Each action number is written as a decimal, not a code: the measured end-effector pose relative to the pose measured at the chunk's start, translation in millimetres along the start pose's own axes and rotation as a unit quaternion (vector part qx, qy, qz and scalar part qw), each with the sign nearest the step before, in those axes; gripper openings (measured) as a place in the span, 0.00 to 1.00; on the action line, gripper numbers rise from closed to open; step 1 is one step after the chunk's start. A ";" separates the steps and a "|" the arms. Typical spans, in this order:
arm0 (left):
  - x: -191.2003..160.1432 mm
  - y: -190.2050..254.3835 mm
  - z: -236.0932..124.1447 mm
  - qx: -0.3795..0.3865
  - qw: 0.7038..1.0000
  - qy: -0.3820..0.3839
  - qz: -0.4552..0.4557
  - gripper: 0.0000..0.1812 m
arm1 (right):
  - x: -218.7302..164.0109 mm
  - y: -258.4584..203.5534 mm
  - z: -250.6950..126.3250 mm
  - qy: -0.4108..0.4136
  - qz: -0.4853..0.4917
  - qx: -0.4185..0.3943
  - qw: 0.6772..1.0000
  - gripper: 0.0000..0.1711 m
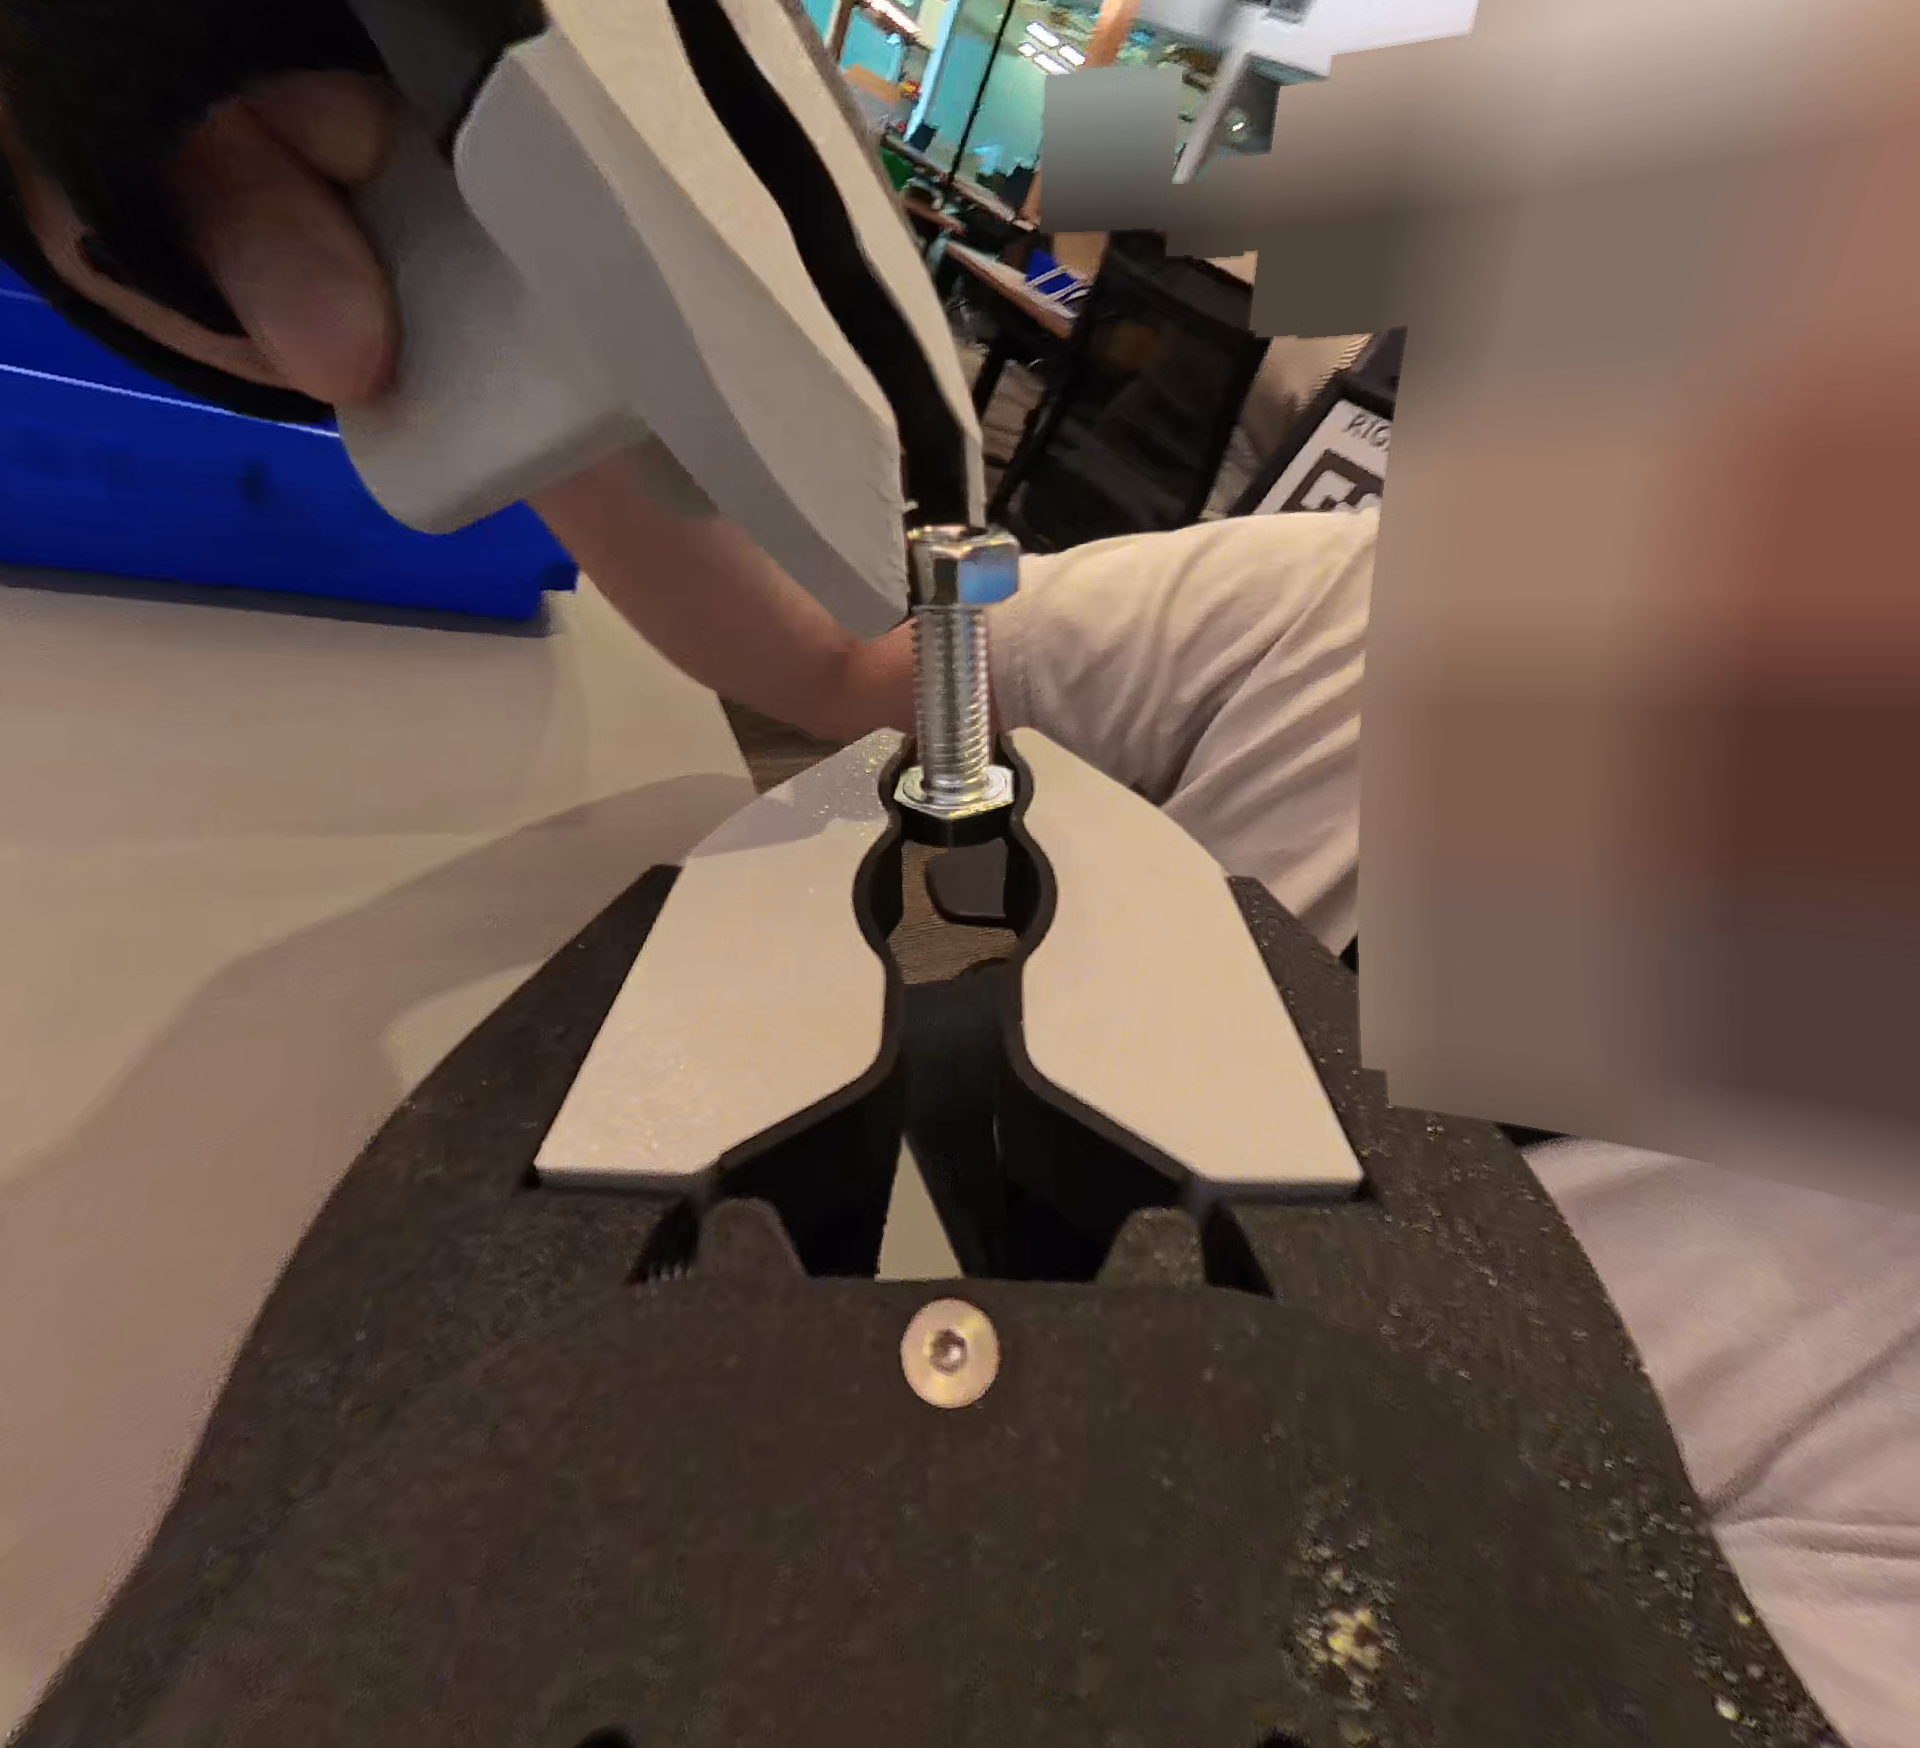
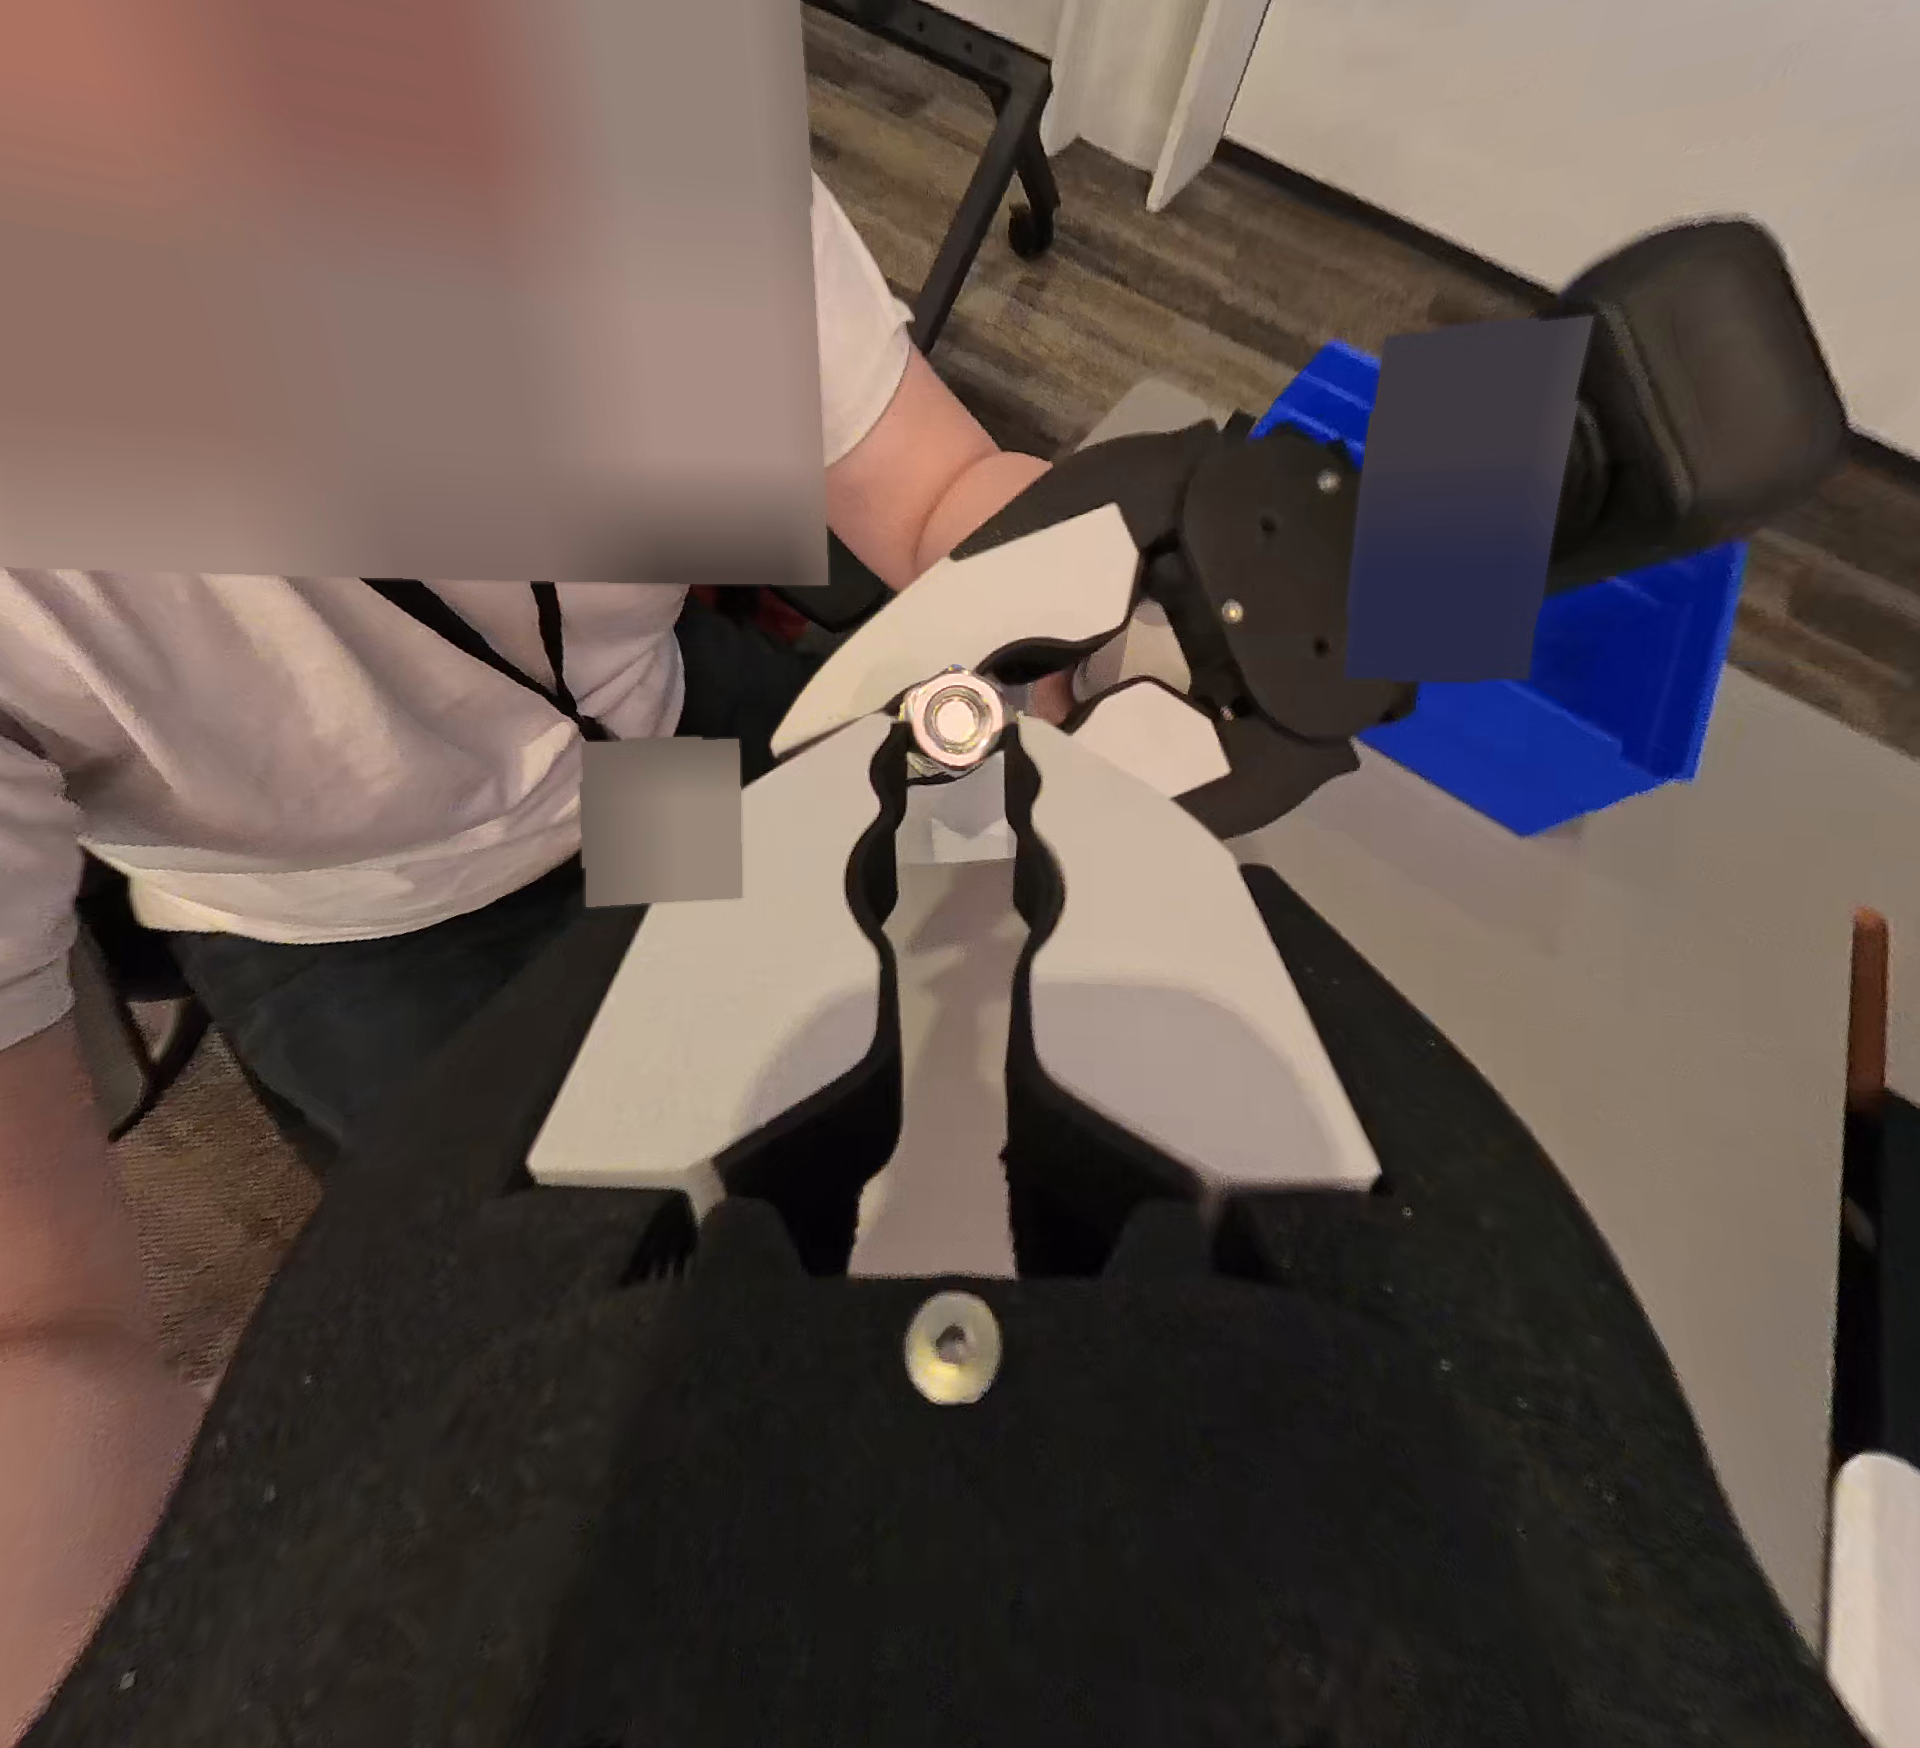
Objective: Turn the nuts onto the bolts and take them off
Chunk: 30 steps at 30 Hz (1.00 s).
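A silver bolt stands upright in mid-air in the left wrist view, its hex head on top. A hex nut sits on the lower end of its thread. My left gripper is shut on the nut. My right gripper comes down from the upper left and is shut on the bolt head. In the right wrist view the bolt shows end-on between the tips of my right gripper. The left gripper reaches in from the right, beneath it.
A blue bin stands on the pale table behind the grippers; it also shows in the right wrist view. A person in a white shirt sits close behind the bolt. A black table leg stands on the wood floor. The grippers' ends are close to 5 cm from one another.
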<state>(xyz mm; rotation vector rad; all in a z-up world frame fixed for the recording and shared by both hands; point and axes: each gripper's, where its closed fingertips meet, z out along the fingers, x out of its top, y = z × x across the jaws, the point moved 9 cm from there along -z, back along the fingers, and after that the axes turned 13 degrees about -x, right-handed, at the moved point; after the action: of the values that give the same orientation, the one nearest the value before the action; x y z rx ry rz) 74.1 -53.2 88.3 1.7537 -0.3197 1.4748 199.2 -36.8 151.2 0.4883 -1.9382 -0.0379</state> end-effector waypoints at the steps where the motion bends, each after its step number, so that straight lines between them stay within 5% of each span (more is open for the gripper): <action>1: 0.0 -0.1 -0.3 -0.008 1.000 0.003 -0.005 0.08 | -0.5 -0.8 -0.3 0.007 -0.007 -0.003 1.000 0.10; 7: 3.6 -2.2 -10.0 0.080 0.997 0.003 0.023 0.08 | -2.3 4.0 -3.9 0.009 -0.004 -0.073 0.997 0.11; 9: 5.3 -5.2 -16.7 0.144 0.989 0.001 0.039 0.08 | -0.8 10.7 -7.3 0.002 0.040 -0.134 0.990 0.22; 13: 10.7 -8.0 -27.2 0.228 0.971 0.028 0.067 0.08 | -0.1 21.9 -13.1 -0.011 0.180 -0.267 0.947 0.27; 17: 15.9 -7.5 -37.7 0.366 0.921 0.029 0.131 0.08 | -1.0 18.4 -14.7 0.030 0.295 -0.342 0.892 0.30; 23: 19.1 -4.1 -44.7 0.476 0.861 0.038 0.177 0.08 | -0.9 14.1 0.8 0.038 0.288 -0.446 0.846 0.29; 30: 19.0 -3.2 -45.4 0.524 0.828 0.019 0.196 0.08 | 3.6 22.4 17.9 0.019 0.278 -0.461 0.843 0.23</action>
<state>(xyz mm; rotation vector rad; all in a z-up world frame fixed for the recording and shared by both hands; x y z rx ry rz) 49.5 -13.5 104.1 2.5981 0.2509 2.2225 175.0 -21.1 152.5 -0.7102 -1.7062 -0.5520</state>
